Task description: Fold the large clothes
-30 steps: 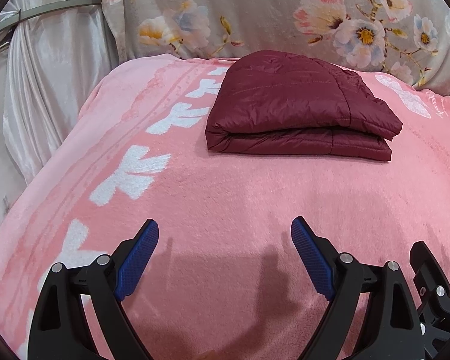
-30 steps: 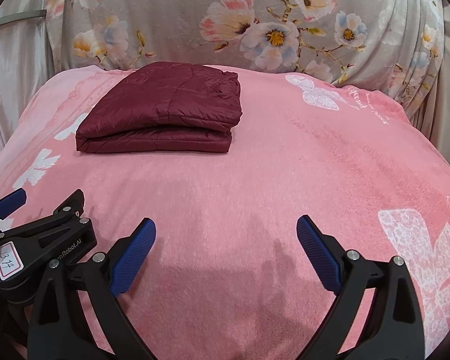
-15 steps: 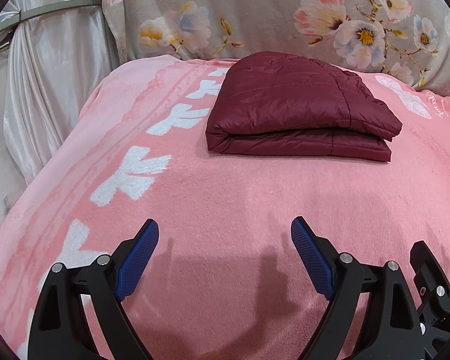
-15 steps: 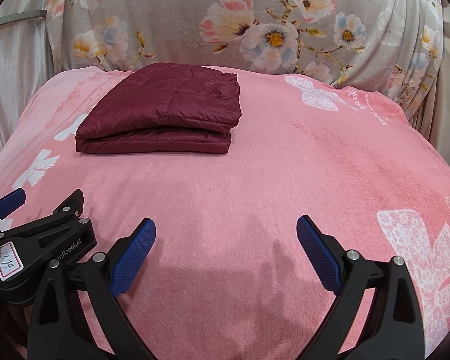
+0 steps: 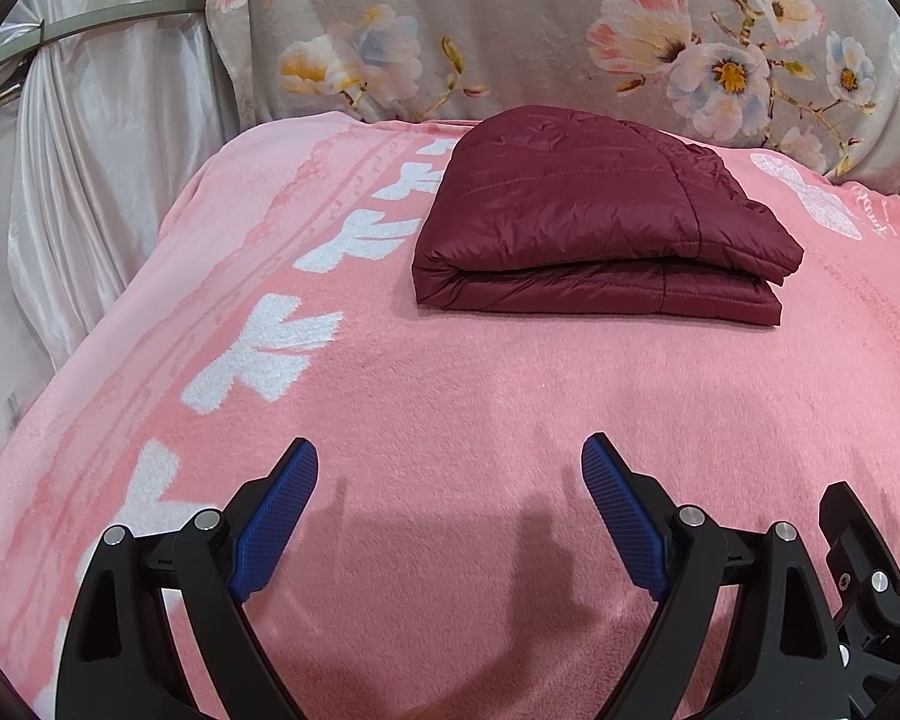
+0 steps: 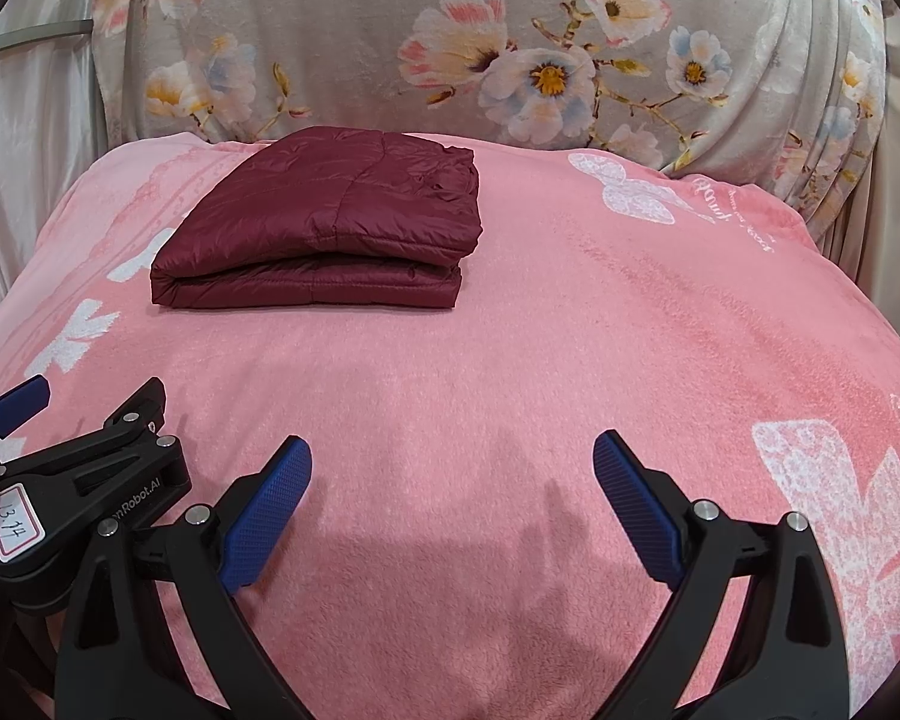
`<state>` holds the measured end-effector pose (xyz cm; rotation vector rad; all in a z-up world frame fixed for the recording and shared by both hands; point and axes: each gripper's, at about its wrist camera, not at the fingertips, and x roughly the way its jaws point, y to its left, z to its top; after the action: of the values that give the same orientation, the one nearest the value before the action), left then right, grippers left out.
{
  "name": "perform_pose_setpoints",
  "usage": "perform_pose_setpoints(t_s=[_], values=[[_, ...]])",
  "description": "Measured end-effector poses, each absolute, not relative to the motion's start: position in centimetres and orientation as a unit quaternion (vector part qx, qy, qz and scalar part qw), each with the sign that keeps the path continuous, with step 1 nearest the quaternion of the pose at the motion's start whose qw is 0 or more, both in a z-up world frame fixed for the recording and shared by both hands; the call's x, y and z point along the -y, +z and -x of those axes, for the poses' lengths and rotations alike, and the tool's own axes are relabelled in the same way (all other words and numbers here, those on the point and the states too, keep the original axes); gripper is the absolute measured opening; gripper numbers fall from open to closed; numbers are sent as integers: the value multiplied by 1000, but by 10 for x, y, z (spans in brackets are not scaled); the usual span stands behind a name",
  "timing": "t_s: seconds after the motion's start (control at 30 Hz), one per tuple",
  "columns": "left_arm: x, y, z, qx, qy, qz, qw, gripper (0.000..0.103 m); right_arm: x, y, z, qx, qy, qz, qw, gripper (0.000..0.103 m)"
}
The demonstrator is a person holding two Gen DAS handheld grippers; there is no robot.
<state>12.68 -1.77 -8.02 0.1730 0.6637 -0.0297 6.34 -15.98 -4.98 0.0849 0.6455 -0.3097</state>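
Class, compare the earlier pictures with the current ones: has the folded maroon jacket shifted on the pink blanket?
No. The folded maroon jacket lies in the same spot beside the white bow prints on the pink blanket.

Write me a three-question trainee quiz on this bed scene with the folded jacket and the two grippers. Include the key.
1. True or false: the maroon jacket lies folded on the pink blanket, held by neither gripper.
2. Multiple choice: how do the left gripper and the right gripper stand? A) both open and empty; B) left shut on the jacket; C) both shut.
3. Fill in: behind the blanket hangs a grey cloth printed with ____.

Key: 1 true; 2 A; 3 flowers.
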Motion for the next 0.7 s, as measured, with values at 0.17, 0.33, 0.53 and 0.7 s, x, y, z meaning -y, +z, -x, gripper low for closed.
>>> perform_pose_setpoints(t_s=[0.17, 0.33, 0.53, 0.7], values=[[18, -80, -126, -325, -14, -86, 942, 86, 160, -50, -63, -316, -152, -41, 936, 93], [18, -80, -126, -325, -14, -86, 942, 85, 160, -50, -63, -316, -152, -41, 936, 93], [17, -77, -129, -326, -17, -85, 941, 82, 160, -49, -63, -315, -153, -38, 936, 93], [16, -77, -130, -326, -17, -85, 941, 82, 162, -49, -63, -315, -153, -38, 936, 93]])
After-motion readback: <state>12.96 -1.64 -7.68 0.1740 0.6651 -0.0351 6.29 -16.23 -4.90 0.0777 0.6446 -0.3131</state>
